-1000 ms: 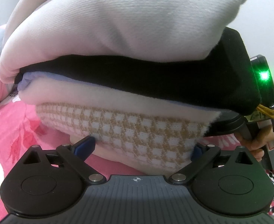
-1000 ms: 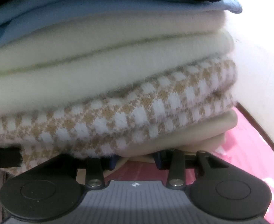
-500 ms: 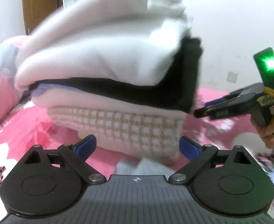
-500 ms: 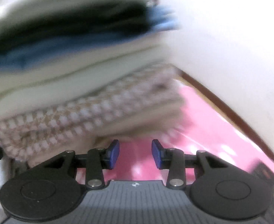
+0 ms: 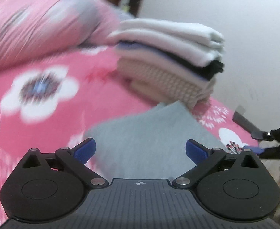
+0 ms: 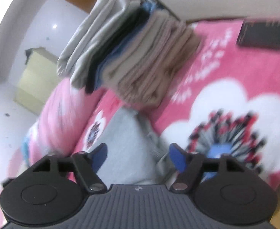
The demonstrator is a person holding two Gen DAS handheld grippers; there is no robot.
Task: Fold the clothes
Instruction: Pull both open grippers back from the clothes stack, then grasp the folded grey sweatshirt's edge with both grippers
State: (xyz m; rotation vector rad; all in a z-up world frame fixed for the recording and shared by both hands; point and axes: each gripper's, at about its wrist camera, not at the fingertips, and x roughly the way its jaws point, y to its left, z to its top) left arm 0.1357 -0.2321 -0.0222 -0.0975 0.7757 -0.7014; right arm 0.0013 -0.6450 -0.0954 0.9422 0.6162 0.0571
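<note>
While the left gripper [image 5: 141, 148] hangs with jaws apart over a grey garment [image 5: 149, 133], the stack [image 5: 170, 61] sits beyond on the bed [image 5: 50, 114]. Seen from the right gripper [image 6: 138, 155], its jaws are opening, empty, above that garment [image 6: 124, 148].

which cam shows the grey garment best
The left wrist view: the grey garment lies flat on the pink bedspread with its edges and a corner visible. The right wrist view shows only a narrower, blurred strip of it, partly hidden by the gripper.
</note>
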